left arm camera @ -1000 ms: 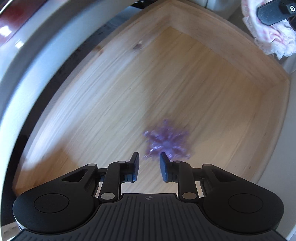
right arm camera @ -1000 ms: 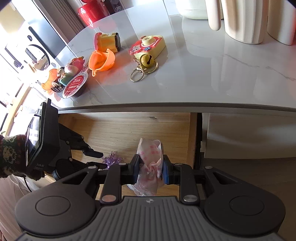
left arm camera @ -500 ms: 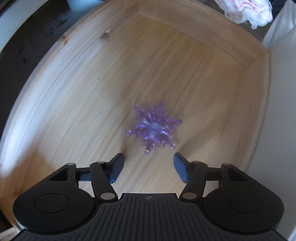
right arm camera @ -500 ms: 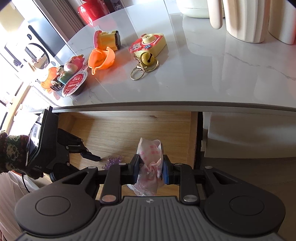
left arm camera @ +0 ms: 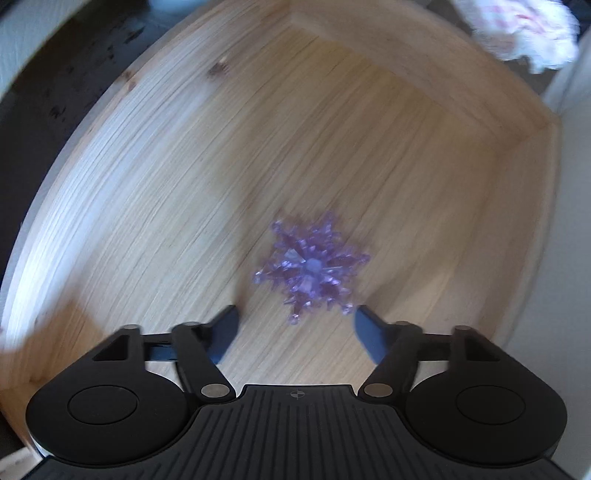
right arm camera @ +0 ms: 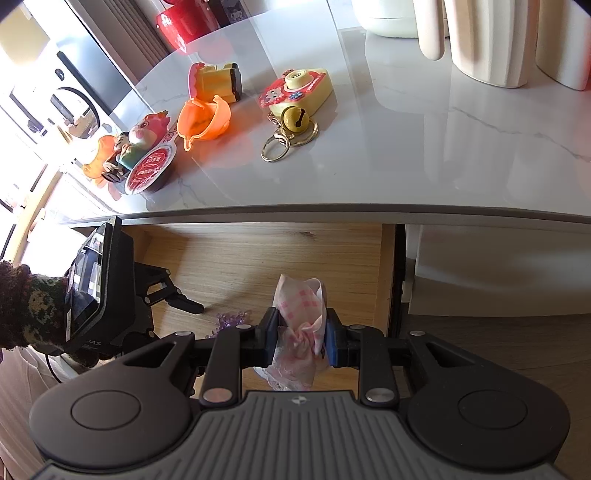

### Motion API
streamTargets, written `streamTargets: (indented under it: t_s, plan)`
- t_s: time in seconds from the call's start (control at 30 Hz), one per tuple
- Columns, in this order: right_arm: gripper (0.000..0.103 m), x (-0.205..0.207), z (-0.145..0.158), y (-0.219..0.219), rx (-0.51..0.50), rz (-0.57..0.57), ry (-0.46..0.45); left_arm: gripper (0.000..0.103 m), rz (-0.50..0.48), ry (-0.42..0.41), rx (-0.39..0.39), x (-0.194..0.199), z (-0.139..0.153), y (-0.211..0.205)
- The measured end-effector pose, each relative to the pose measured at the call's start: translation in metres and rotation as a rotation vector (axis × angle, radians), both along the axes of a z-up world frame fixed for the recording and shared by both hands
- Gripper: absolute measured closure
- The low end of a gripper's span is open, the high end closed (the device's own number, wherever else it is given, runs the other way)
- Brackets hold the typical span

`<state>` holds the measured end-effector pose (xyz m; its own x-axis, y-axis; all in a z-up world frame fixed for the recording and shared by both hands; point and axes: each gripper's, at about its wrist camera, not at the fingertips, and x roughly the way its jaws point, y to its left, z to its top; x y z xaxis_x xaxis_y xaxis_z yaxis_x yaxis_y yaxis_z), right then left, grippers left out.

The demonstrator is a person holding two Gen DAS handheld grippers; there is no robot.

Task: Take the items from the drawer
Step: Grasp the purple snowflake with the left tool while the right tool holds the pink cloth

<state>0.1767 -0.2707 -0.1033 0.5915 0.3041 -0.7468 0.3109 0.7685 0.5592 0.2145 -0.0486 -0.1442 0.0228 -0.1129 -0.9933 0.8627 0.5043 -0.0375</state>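
A purple crystal snowflake (left arm camera: 310, 271) lies flat on the wooden floor of the open drawer (left arm camera: 155, 192). My left gripper (left arm camera: 295, 323) hovers just short of it, open wide, the snowflake ahead of the fingertips. In the right wrist view the same snowflake (right arm camera: 231, 320) peeks out beside the left gripper (right arm camera: 181, 301), held by a hand in a knitted sleeve (right arm camera: 33, 302). My right gripper (right arm camera: 300, 328) is shut on a pink-and-white cloth bundle (right arm camera: 300, 317), held above the drawer (right arm camera: 266, 254). That bundle (left arm camera: 517, 33) shows at the top right of the left wrist view.
The marble countertop (right arm camera: 424, 155) overhangs the drawer and carries a yellow toy camera with a bell keyring (right arm camera: 295, 94), an orange shell (right arm camera: 203, 118), a yellow toy (right arm camera: 216, 81), figurines (right arm camera: 144, 144) and cream vases (right arm camera: 491, 40). The drawer's side walls (left arm camera: 532, 206) stand close around the snowflake.
My left gripper opened from nearly shut to wide and shifted over the drawer, so the snowflake now lies ahead between the fingertips. The right gripper keeps the cloth and has hardly moved.
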Motion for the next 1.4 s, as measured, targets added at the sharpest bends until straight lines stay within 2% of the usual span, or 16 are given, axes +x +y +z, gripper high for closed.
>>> streamTargets:
  t_s: [0.03, 0.1, 0.17, 0.23, 0.3, 0.47, 0.6, 0.67, 0.73, 0.9, 1.0, 1.2, 1.27, 1.3, 1.4]
  plan:
    - [0.078, 0.000, 0.000, 0.000, 0.001, 0.000, -0.002, 0.055, -0.004, 0.018, -0.032, 0.000, 0.005, 0.001]
    - [0.078, -0.001, 0.001, -0.001, 0.002, 0.002, -0.007, 0.055, 0.016, 0.018, -0.062, 0.002, 0.013, 0.000]
    - [0.075, -0.001, 0.001, -0.001, 0.002, 0.004, -0.010, 0.055, 0.001, -0.024, -0.053, 0.002, 0.018, -0.005]
    - [0.074, -0.001, 0.002, -0.001, 0.000, 0.005, -0.012, 0.052, -0.022, -0.074, -0.034, 0.005, 0.017, 0.004]
    - [0.074, -0.001, 0.002, -0.001, -0.002, 0.007, -0.015, 0.053, 0.008, -0.105, -0.038, -0.003, 0.003, 0.009]
    - [0.074, -0.002, 0.002, -0.001, -0.005, 0.005, -0.012, 0.051, 0.102, 0.017, -0.109, 0.007, 0.004, 0.006]
    - [0.074, -0.002, 0.002, 0.000, -0.010, 0.013, -0.011, 0.051, 0.095, -0.011, -0.111, 0.004, 0.013, -0.001]
    - [0.074, -0.001, 0.002, 0.000, -0.013, 0.015, -0.009, 0.051, 0.103, -0.021, -0.139, 0.005, 0.025, -0.001]
    - [0.074, -0.001, 0.001, 0.000, -0.015, 0.016, -0.007, 0.051, 0.113, -0.016, -0.155, 0.013, 0.014, -0.014]
    - [0.074, -0.001, 0.001, 0.001, -0.018, 0.015, -0.002, 0.049, 0.053, -0.080, -0.036, 0.000, 0.001, -0.037]
    - [0.074, -0.002, 0.001, 0.000, -0.019, 0.015, -0.004, 0.047, 0.031, -0.112, -0.009, -0.003, 0.004, -0.036]
    - [0.073, -0.003, 0.002, 0.000, -0.021, 0.018, -0.009, 0.047, 0.040, -0.071, -0.017, 0.002, 0.009, -0.028]
    - [0.072, -0.003, 0.002, 0.000, -0.023, 0.019, -0.010, 0.044, 0.052, -0.035, -0.015, 0.006, 0.008, -0.026]
    - [0.072, -0.003, 0.002, 0.000, -0.024, 0.018, -0.009, 0.038, 0.049, -0.031, -0.028, 0.007, 0.010, -0.025]
    - [0.072, -0.003, 0.002, -0.001, -0.028, 0.016, -0.006, 0.033, 0.037, -0.051, -0.013, 0.007, 0.013, -0.025]
